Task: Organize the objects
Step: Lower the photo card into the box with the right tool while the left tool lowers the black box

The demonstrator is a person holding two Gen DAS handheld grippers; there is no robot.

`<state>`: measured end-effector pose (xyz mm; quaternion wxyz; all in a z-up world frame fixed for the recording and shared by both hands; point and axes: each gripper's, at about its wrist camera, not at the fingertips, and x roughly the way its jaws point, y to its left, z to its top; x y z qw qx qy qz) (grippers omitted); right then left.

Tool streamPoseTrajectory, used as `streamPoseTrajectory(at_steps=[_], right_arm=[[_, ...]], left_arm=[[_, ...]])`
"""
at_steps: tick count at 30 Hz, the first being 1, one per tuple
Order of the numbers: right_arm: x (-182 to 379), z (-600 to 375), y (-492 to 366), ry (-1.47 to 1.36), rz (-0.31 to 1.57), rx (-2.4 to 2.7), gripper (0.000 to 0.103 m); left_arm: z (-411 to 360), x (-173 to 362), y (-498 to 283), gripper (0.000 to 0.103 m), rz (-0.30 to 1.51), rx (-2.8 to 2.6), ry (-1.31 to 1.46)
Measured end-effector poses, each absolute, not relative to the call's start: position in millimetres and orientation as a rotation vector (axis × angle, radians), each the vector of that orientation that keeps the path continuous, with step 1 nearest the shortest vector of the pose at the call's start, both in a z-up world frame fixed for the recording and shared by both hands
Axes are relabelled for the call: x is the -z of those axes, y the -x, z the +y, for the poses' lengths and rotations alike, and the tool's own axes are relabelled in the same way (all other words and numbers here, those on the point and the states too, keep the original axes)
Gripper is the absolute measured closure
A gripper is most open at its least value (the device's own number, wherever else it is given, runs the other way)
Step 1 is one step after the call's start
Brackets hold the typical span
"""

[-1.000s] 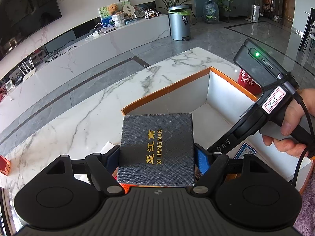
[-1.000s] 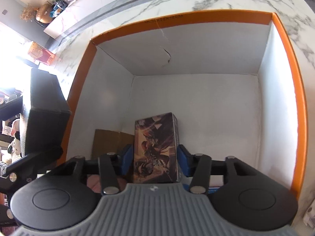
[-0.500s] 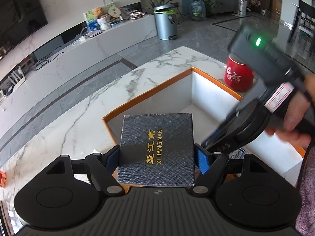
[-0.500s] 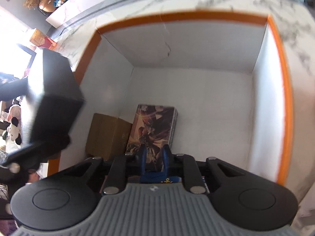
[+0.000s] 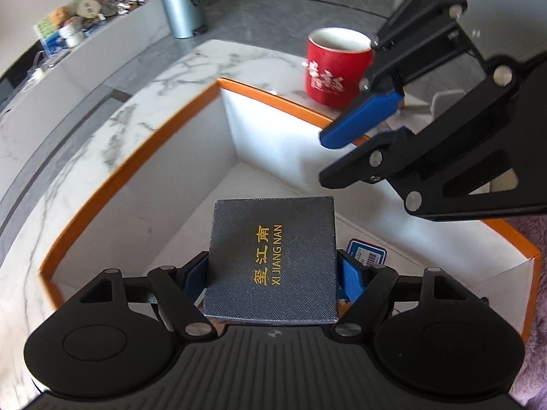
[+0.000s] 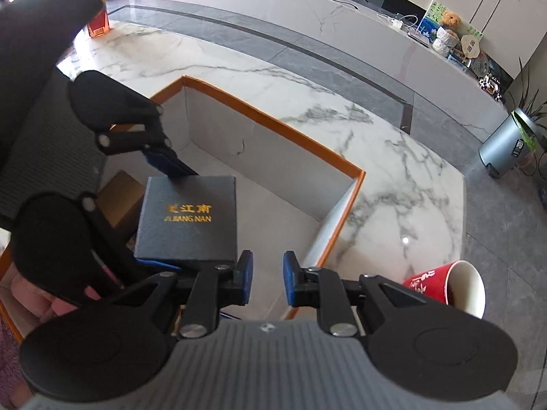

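A dark textured box [image 5: 270, 256] with gold "XI JIANG NAN" lettering sits between the blue pads of my left gripper [image 5: 273, 270], which is shut on it. It hangs tilted over the inside of the white carton with an orange rim [image 5: 136, 157]. In the right wrist view the same dark box [image 6: 188, 218] is low over the carton [image 6: 273, 126]. My right gripper [image 6: 267, 280] is above the carton's near corner. Its pads stand a narrow gap apart with nothing between them. From the left wrist view, the right gripper [image 5: 352, 136] is close at the upper right.
A red mug [image 5: 335, 68] stands on the marble table just beyond the carton's far corner. Inside the carton lie a brown carton [image 6: 119, 191] and a blue-labelled item [image 5: 365, 254]. An orange pack [image 6: 97, 22] sits at the table's far end. A grey bin [image 6: 506, 150] stands on the floor.
My right gripper let go of the picture-printed box, narrowed its jaws, rose out of the carton and rolled. My left gripper carried the dark box down over the carton's inside.
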<state>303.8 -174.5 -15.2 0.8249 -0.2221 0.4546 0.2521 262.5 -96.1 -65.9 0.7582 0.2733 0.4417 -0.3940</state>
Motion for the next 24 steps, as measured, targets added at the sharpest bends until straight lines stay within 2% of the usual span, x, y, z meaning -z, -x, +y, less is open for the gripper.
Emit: streamPoseTrajectory(at_steps=[5, 13, 24], right_arm=[[25, -170, -304, 0.482, 0.977, -0.556, 0.083], [34, -163, -311, 0.478, 0.999, -0.581, 0.083], [46, -149, -318, 0.476, 1.041, -0.598, 0.083]], left_arm=[[-110, 85, -268, 0.013, 0.981, 0.938, -0.692], [-110, 100, -274, 0.01, 1.032, 1.017, -0.663], [-80, 88, -258, 0.01, 0.964, 0.989, -0.615]])
